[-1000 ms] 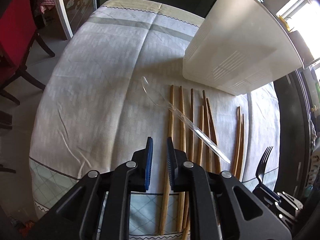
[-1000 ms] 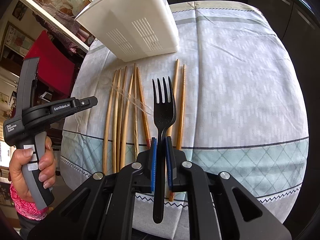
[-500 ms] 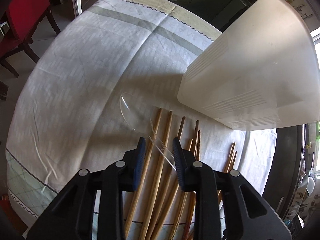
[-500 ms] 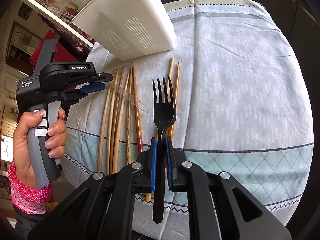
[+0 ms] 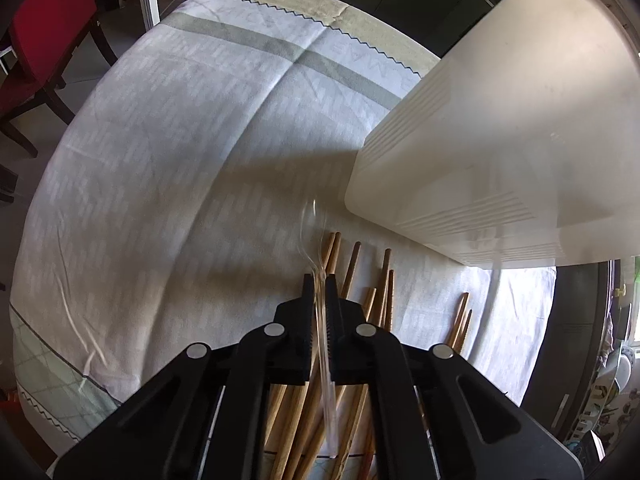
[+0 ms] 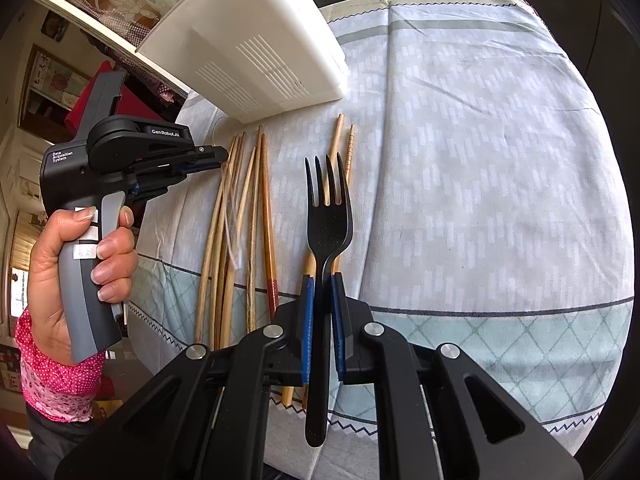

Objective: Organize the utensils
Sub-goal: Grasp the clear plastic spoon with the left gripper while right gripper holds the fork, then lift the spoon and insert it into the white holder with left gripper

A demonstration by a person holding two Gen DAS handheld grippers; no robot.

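The fork (image 6: 327, 224) is black and the chopsticks (image 6: 256, 216) tan wood, one red-tipped. The spoon (image 5: 316, 240) is clear, the bin (image 6: 256, 56) white. The tablecloth (image 6: 480, 140) is pale with grey stripes and a mint diamond border.

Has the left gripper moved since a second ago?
Yes. The left gripper came in from the table edge toward the white bin, over the chopsticks.
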